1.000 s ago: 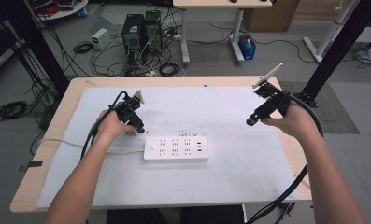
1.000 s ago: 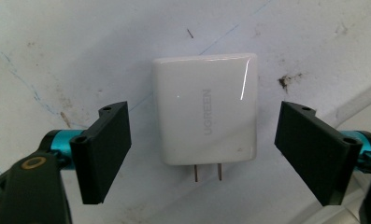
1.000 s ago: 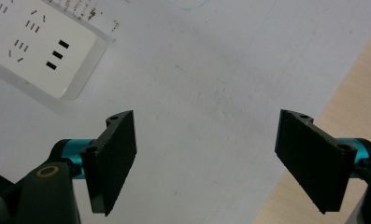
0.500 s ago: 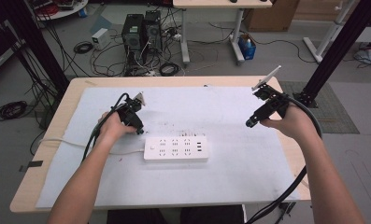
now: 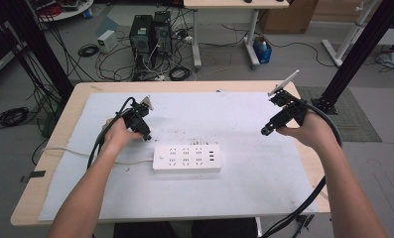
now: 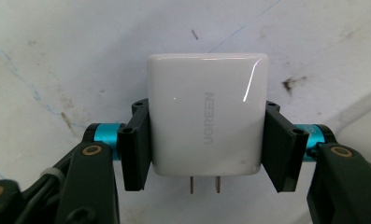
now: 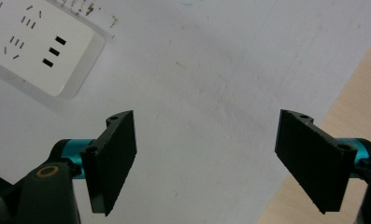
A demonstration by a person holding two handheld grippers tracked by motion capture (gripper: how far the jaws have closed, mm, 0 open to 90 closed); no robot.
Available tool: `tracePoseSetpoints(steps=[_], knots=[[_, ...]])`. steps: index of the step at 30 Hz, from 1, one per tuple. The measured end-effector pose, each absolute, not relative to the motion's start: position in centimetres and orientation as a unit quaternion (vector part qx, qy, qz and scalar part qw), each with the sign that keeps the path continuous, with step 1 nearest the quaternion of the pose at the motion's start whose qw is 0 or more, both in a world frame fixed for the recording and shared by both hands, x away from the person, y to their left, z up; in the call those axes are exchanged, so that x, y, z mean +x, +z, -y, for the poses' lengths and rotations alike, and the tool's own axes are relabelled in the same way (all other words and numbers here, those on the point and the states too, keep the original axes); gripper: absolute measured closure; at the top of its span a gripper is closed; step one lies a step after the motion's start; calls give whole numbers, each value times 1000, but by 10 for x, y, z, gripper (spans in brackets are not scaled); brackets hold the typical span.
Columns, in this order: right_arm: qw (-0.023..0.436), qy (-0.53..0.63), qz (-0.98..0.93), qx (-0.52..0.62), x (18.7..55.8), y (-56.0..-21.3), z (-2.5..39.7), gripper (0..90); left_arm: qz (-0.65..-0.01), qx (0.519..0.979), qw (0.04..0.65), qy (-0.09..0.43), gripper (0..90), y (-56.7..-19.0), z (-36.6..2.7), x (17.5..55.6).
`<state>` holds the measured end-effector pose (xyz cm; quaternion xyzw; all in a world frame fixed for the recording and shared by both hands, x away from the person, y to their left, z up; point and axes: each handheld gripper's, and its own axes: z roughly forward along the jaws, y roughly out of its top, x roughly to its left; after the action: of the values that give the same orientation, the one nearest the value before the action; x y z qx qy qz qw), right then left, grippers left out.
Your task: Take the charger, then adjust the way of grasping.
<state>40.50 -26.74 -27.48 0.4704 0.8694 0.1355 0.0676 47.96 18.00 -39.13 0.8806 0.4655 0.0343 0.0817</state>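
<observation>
My left gripper (image 6: 206, 135) is shut on a white UGREEN charger (image 6: 206, 116), pads on its two sides, its two prongs pointing back toward the camera. In the high view that left gripper (image 5: 146, 135) hovers just up and left of the white power strip (image 5: 186, 157), which lies flat on the mat. My right gripper (image 7: 206, 158) stands open with nothing between its jaws, over bare mat near the table's wooden edge; the power strip (image 7: 43, 51) sits at its upper left. From above, the right gripper (image 5: 265, 131) is to the strip's right.
A white mat (image 5: 244, 183) covers most of the wooden table (image 5: 50, 163). The strip's pale cord (image 5: 60, 149) trails off leftward. Black cables hang from both grippers. Computers and loose cables lie on the floor beyond the table.
</observation>
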Motion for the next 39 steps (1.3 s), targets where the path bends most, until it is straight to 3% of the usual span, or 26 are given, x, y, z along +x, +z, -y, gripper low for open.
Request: tracePoseSetpoints(steps=[12, 22, 26, 35, 39], knots=[[56, 143, -865, 478, 406, -268, 263, 204, -448, 883, 128, 59, 425, -307, -186, 451], [39, 155, -848, 506, 408, -256, 262, 204, -431, 889, 136, 68, 425, -288, -185, 437], [23, 167, -839, 518, 405, -252, 260, 205, -391, 902, 172, 64, 425, -281, -179, 428], [-60, 215, -799, 558, 398, -246, 248, 212, -260, 927, 264, 56, 425, -274, -155, 416], [-92, 244, -789, 556, 397, -244, 240, 265, -203, 930, 300, 61, 426, -276, -138, 411]])
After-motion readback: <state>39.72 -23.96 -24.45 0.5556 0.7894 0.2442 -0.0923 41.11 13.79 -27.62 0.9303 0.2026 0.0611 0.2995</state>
